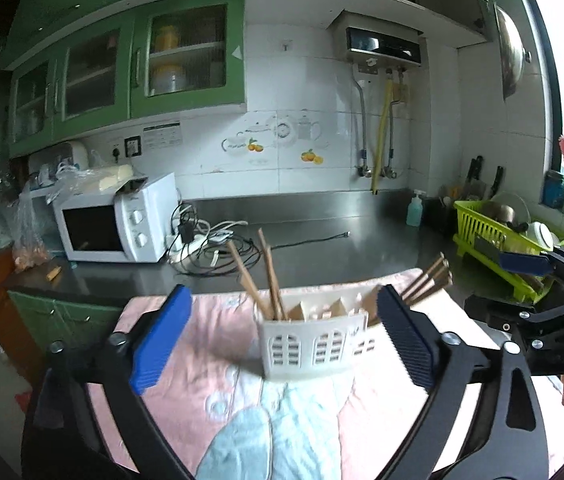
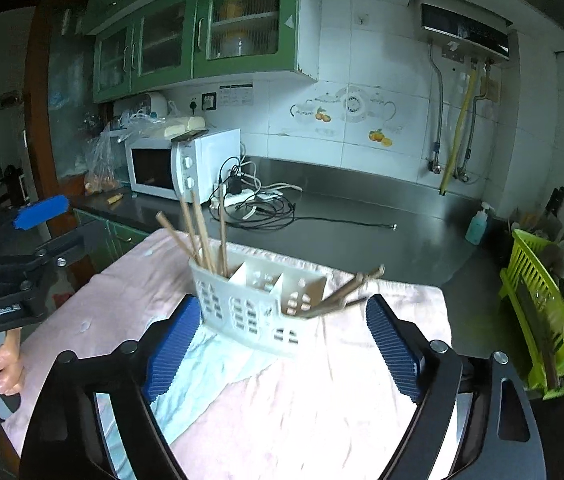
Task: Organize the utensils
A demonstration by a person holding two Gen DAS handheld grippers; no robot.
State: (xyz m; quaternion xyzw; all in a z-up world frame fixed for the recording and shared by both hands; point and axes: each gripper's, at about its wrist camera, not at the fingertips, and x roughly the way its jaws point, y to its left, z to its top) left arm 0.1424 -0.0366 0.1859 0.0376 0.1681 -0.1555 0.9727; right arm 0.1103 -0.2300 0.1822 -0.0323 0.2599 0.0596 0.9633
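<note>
A white plastic utensil caddy (image 2: 260,306) with arch-shaped cutouts and three compartments stands on a pink quilted cloth (image 2: 322,400) — wooden chopsticks (image 2: 202,236) lean upright in its left compartment, and another bundle (image 2: 342,294) juts out of the right one, tilted low to the right. The left gripper (image 1: 282,336) and right gripper (image 2: 282,350) both stand spread wide, their ribbed blue pads clasping nothing. White lettering on the left gripper's black body is too blurred to read — possibly a maker's name.

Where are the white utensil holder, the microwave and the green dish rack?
white utensil holder (image 2: 250,312), right wrist view, on its perforated front wall.
microwave (image 1: 94,228), left wrist view, on its dark door window.
green dish rack (image 2: 538,292), right wrist view, on its slatted side.
</note>
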